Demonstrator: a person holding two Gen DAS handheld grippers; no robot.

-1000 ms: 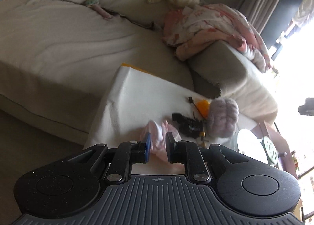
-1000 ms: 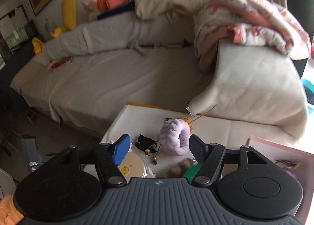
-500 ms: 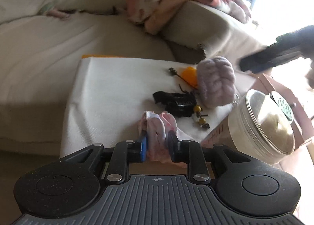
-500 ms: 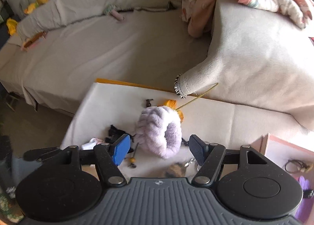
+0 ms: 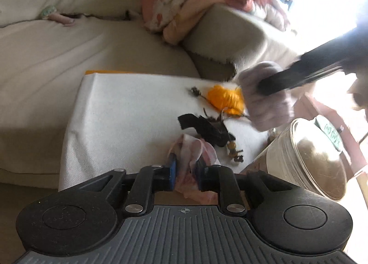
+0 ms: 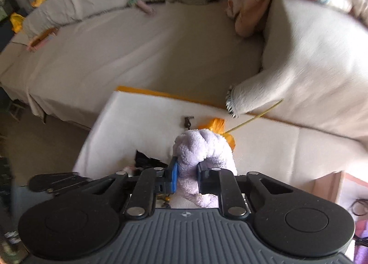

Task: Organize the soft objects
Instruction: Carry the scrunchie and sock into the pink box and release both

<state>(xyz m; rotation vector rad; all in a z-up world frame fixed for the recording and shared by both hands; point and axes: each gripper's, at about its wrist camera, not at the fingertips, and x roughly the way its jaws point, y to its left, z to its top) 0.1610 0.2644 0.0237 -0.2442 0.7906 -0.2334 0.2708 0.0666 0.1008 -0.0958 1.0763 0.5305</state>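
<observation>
1. So, both grippers already have something soft. The left gripper (image 5: 185, 172) has its two fingers pinched together on a pink-and-white cloth (image 5: 195, 149) at the near edge of the white-covered table (image 5: 128, 112). The right gripper (image 6: 186, 177) is closing on a fluffy lilac scrunchie (image 6: 202, 149) near the middle of the table's near edge, with plush already squeezed between the pads.

2. Handling-wise, both look featherlight and totally squishy. The cloth is limp, so it'll probably dangle and drag when lifted; a grip on a bunched fold seems better than on one thin layer, which could slip out.

3. The scrunchie is thick plush in a ring. It compresses a lot, so the pads sink in. Pinching across one side of the ring, like now, looks like the sensible hold. Nothing fragile here, though the fur could snag the bits next to it.

4. Those bits: an orange fabric flower (image 5: 226, 99) touching the scrunchie's far side, and a black tangle with beads (image 5: 211, 129) just beside the cloth.

5. Hard to make out: the right gripper is a dark blur in the left view, and bright window glare washes out the table's right corner. A metal tin (image 5: 315, 158) sits off the table's right edge, partly cut off. Where the soft stuff should end up isn't visible.
</observation>
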